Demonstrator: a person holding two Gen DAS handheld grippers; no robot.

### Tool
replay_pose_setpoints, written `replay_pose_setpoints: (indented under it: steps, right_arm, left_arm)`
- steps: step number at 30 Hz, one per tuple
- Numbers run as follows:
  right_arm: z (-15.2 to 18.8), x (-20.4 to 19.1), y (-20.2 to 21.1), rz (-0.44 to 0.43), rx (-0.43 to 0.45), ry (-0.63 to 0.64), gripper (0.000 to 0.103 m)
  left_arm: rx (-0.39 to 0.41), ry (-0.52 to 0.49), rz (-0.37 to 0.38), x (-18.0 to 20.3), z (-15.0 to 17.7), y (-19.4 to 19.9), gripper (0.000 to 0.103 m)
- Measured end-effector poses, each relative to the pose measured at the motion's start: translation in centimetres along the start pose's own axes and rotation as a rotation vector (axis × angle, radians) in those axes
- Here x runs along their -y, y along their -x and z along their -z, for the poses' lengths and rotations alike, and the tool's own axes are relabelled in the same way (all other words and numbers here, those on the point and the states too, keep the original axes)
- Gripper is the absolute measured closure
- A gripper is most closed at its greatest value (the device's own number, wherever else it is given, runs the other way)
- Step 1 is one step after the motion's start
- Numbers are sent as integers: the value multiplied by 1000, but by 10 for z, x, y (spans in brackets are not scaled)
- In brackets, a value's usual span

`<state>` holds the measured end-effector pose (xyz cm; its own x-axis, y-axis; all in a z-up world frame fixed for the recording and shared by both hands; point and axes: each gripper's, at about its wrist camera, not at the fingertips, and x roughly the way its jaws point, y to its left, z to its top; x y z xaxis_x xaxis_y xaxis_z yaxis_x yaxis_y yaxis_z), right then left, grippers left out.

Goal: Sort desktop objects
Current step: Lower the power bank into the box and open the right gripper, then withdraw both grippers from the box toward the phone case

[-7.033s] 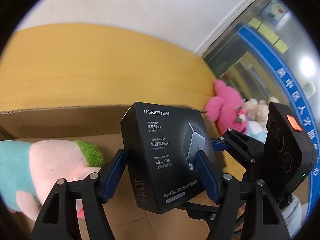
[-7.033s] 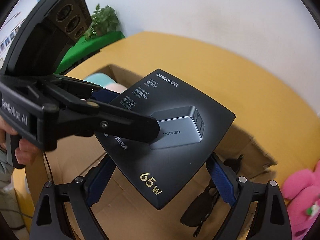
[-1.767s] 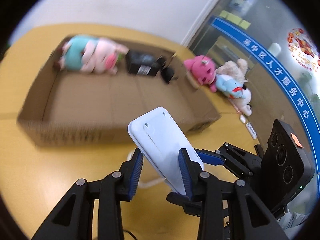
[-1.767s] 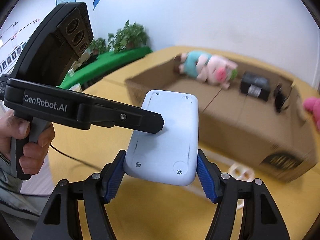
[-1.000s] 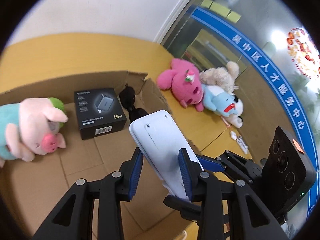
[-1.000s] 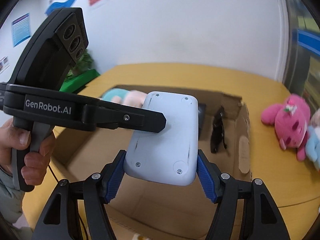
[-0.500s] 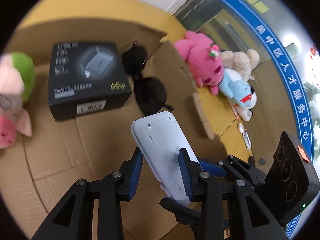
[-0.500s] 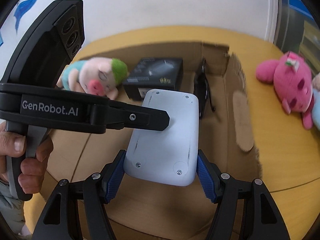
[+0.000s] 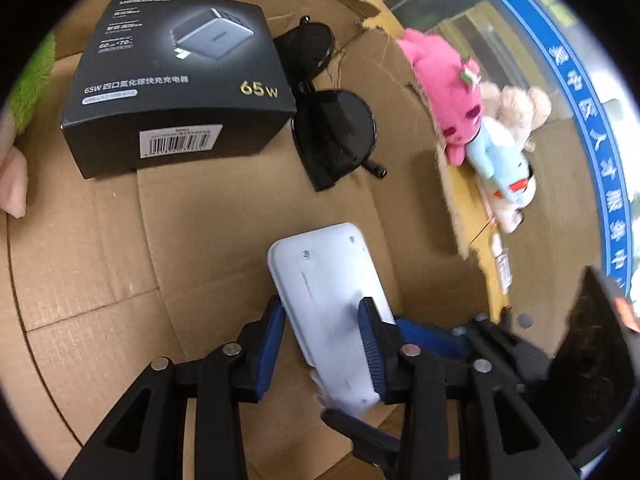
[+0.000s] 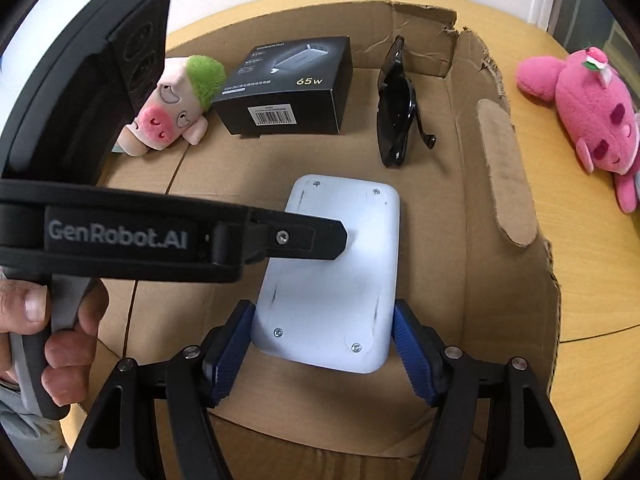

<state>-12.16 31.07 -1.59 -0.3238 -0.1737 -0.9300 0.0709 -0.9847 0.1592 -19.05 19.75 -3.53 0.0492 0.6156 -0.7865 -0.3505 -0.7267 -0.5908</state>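
Note:
A white flat device [image 9: 328, 292] [image 10: 340, 276] is held low over the floor of a cardboard box [image 10: 460, 240], underside up. My left gripper [image 9: 322, 344] is shut on its thin edges. My right gripper [image 10: 322, 344] stands around its wide sides; a small gap shows at each blue pad, so it looks slightly open. In the right wrist view the left gripper's finger [image 10: 304, 240] lies across the device. A black charger box [image 9: 180, 92] [image 10: 288, 84], black sunglasses [image 9: 332, 128] [image 10: 396, 120] and a pig plush [image 10: 172, 112] lie at the far side of the box.
A pink plush [image 9: 444, 92] [image 10: 588, 120] lies on the yellow table [image 10: 592, 280] right of the box, with a beige plush [image 9: 516, 112] and a blue-and-white plush [image 9: 504, 172] beside it. The box's right wall [image 10: 504, 168] is torn.
Both grippers have carried the white device down into the box, close to its floor. The right gripper's pads now stand slightly off the device's sides.

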Motion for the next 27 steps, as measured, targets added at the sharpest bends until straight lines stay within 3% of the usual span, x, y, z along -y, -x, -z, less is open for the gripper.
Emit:
replay_pose_setpoints:
  steps: [1,2,4,7,11,13,14,15,16,18,22,27]
  right_arm:
    - [3,-3,3,11,13,9,21]
    - [4,-4,5,19,17,14,18]
    - [10,-10,10,23,25,26,16]
    - [19,-16,26,44,79,46,14]
    - [34,-22,73,80,256,55,5]
    - [47,-38,100,164,378,104,0]
    - [49,-41,108,166,416,119,0]
    - [51,-43,116,152,454,128,0]
    - [58,-49,126,126,493,131,0]
    - [69,-63,140,102,550,137,0]
    - [64,-78,145,123,635,150,0]
    - [73,-78,157,73,656,139,0]
  left_arm:
    - [6,-8,-7,4,1,-1,68]
    - [8,-7,-14,4,2,0,68]
    - [17,-3,-31,7,4,5,68]
    - [109,-65,-106,22,14,33,68]
    - [390,-204,-210,55,52,113,63]
    - [550,-246,-249,69,83,160,46]
    - [624,-260,-274,74,101,180,27]
    - [693,-273,-301,80,117,197,20]
    - [769,-290,-332,85,136,214,20]
    - [849,-319,-376,97,161,231,20]
    - [919,-296,-482,104,198,243,20]
    - [975,-223,-577,99,219,237,20]
